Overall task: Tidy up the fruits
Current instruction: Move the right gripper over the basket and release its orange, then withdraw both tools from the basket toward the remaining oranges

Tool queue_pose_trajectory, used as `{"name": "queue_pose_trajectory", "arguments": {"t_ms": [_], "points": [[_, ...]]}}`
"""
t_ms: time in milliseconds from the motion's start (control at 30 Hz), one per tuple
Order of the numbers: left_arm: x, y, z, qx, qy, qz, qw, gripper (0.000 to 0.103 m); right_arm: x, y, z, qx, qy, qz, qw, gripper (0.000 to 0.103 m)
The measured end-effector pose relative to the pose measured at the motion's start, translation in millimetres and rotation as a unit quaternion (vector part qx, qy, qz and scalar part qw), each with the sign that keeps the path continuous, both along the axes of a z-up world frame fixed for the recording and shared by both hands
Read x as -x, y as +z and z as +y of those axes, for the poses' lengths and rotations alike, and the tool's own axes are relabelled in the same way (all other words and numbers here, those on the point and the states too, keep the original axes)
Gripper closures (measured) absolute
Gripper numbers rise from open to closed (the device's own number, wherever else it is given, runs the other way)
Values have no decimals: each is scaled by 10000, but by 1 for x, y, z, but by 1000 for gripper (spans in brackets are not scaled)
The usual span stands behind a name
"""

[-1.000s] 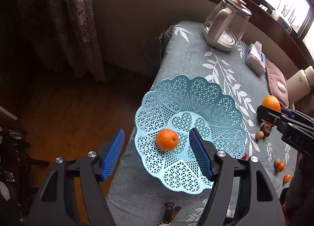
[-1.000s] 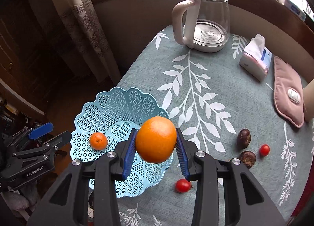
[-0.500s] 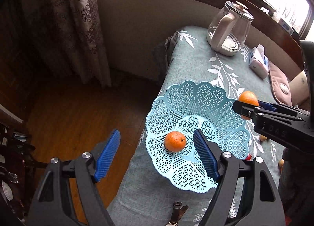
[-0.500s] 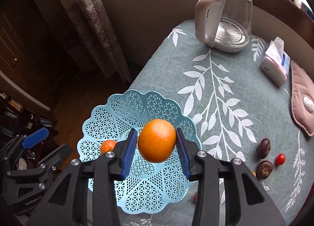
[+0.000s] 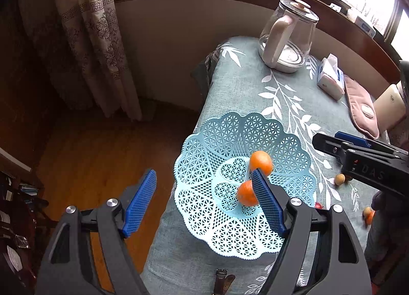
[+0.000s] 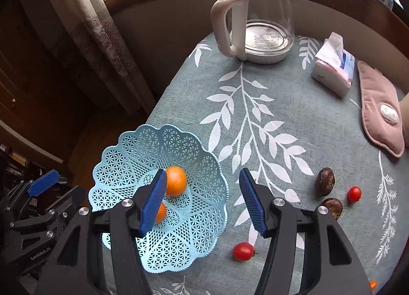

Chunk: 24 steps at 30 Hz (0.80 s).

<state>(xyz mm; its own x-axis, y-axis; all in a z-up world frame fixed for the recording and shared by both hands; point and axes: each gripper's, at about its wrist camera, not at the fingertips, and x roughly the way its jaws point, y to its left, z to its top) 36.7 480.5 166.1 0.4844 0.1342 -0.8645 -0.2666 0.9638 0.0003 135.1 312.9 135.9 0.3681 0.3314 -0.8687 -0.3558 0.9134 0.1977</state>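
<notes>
Kettle (image 6: 258, 16), tissues (image 6: 332, 75) — beyond basket (image 6: 204, 231)

The stretch of tablecloth (image 6: 294, 116) between the basket (image 6: 204, 231) and the kettle (image 6: 260, 18) lies open. Right of the basket, chestnuts (image 6: 325, 181) and cherry tomatoes (image 6: 243, 251) dot the way; the tissue pack (image 6: 332, 75) and pink pad (image 6: 381, 113) crowd the far edge.

right gripper (image 6: 202, 199) jaws opened, large orange (image 6: 175, 180) dropped into basket (image 6: 204, 228)
</notes>
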Motion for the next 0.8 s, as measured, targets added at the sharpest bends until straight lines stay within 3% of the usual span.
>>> {"name": "queue_pose_trajectory", "arguments": {"t_ms": [800], "points": [[9, 10, -81, -178, -434, -114, 9988, 24, 26, -1, -130, -126, -1074, -21, 9941, 40]]}}
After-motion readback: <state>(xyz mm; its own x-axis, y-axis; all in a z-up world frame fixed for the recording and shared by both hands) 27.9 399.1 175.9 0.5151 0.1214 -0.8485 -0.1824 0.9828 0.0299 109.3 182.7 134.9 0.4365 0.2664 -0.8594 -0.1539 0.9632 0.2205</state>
